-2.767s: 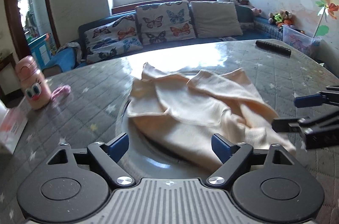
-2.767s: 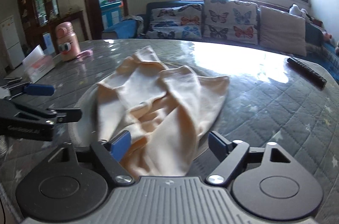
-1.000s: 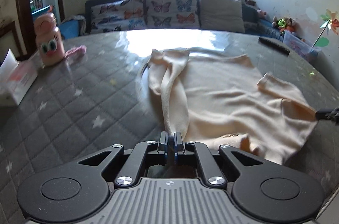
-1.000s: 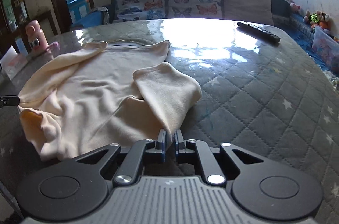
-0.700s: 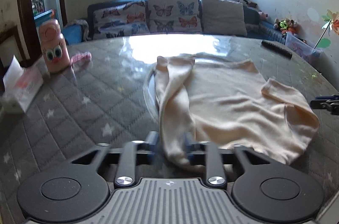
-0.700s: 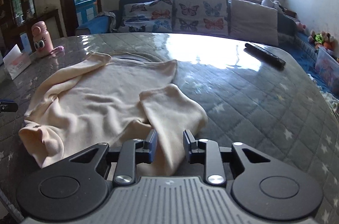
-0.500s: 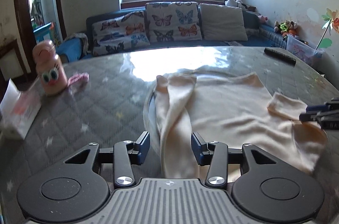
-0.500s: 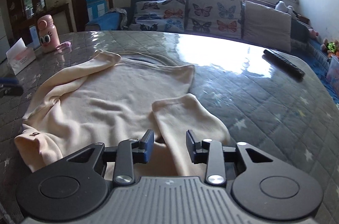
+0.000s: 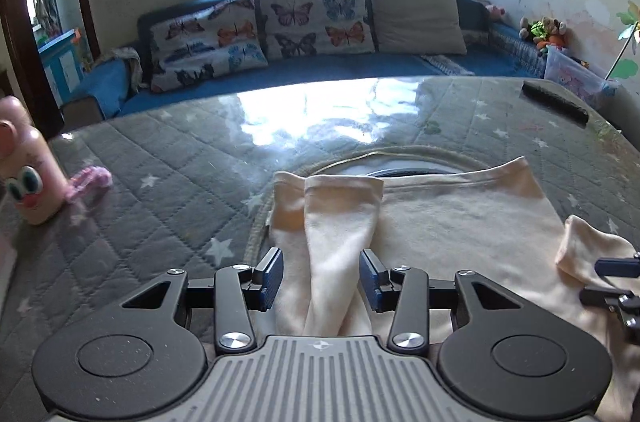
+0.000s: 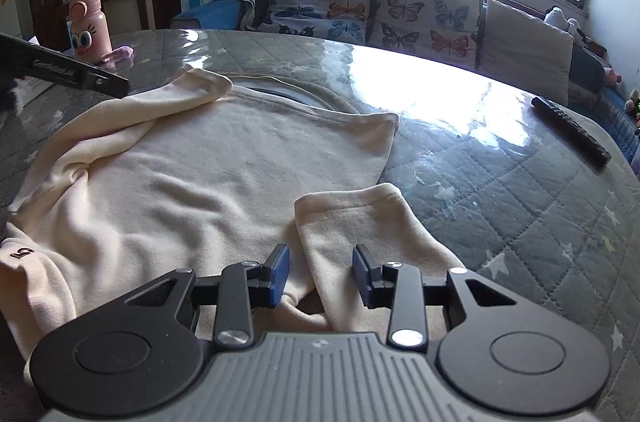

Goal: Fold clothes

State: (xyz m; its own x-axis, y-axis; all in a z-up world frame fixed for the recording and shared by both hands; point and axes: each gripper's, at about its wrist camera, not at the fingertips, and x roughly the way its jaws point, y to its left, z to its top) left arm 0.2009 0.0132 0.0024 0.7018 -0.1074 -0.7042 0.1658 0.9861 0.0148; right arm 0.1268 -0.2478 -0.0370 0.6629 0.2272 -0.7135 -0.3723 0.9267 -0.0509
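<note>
A cream long-sleeved top (image 9: 448,222) lies spread flat on the grey quilted table (image 9: 168,158), hem toward the sofa. Its left sleeve (image 9: 340,222) is folded over the body, and my left gripper (image 9: 320,272) is open just above it, holding nothing. In the right wrist view the top (image 10: 224,174) fills the near table, and its right sleeve (image 10: 360,222) lies folded inward. My right gripper (image 10: 320,274) is open over that sleeve, empty. The left gripper's fingers (image 10: 80,74) show at the far left there.
A pink cartoon bottle (image 9: 24,178) and a pink hair tie (image 9: 88,180) stand at the table's left. A black remote (image 9: 556,100) lies at the far right edge. A sofa with butterfly cushions (image 9: 312,18) runs behind the table.
Both grippers let go of the sleeves, opened wide and pulled back a little. The top now lies spread flat where it was a heap before.
</note>
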